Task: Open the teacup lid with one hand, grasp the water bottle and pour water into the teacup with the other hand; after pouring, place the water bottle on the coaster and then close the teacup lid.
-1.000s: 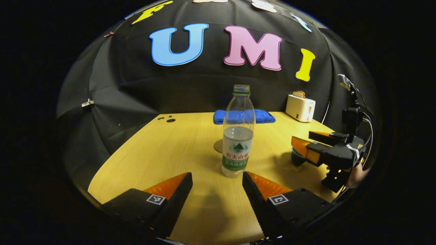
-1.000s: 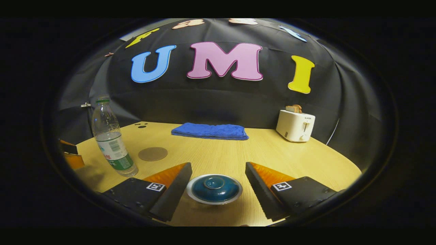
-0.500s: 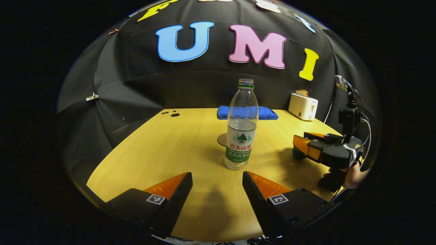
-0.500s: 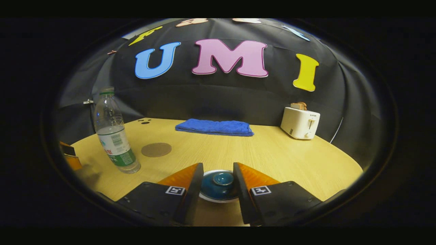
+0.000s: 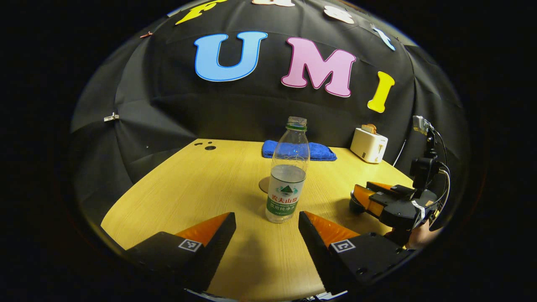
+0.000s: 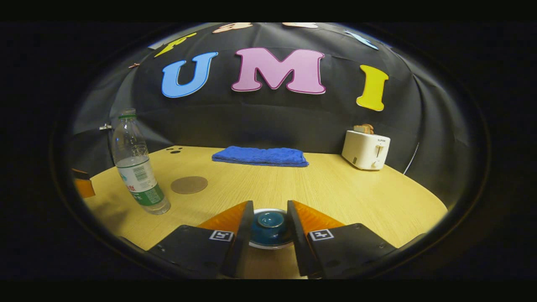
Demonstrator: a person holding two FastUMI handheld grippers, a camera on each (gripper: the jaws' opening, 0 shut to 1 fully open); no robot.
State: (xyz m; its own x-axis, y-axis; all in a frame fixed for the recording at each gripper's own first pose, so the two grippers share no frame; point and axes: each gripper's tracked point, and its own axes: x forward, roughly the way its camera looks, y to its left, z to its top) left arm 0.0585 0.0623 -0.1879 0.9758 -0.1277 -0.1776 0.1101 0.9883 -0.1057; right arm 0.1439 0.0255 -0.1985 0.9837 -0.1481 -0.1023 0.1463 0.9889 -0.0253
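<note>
The lid-opening step is in hand: the right claw (image 6: pixel 270 228) is clamped on the teacup lid (image 6: pixel 268 222), calling for a straight lift, while the left claw (image 5: pixel 267 235), fingers apart, faces the water bottle (image 5: pixel 287 184).

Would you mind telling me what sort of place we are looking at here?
Most likely a staged booth for recording household tasks, not a real kitchen: black cloth wall behind a bare wooden table, with a few props set out, a toaster, a folded blue towel and a water bottle.
</note>
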